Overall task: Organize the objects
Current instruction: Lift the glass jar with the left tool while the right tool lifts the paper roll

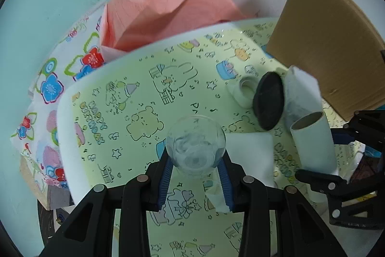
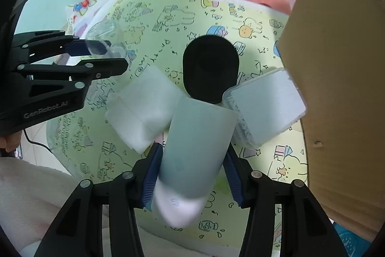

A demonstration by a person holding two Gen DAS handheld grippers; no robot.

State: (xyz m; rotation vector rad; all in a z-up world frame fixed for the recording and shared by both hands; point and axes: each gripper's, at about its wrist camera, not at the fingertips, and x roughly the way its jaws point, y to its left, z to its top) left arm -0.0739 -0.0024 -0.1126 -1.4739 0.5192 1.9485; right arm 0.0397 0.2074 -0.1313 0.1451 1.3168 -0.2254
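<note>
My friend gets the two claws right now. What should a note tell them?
Left claw: shut on a clear jar, held above the yellow paper.
Right claw: shut on a pale tube, also over the paper.
Lying on the paper: a black lid, a clear box, a white pad and a tape roll.
A cardboard box stands at the right edge.
Done: both things gripped.
Left: put them somewhere, then tidy the rest. Where they go is not shown.
</note>
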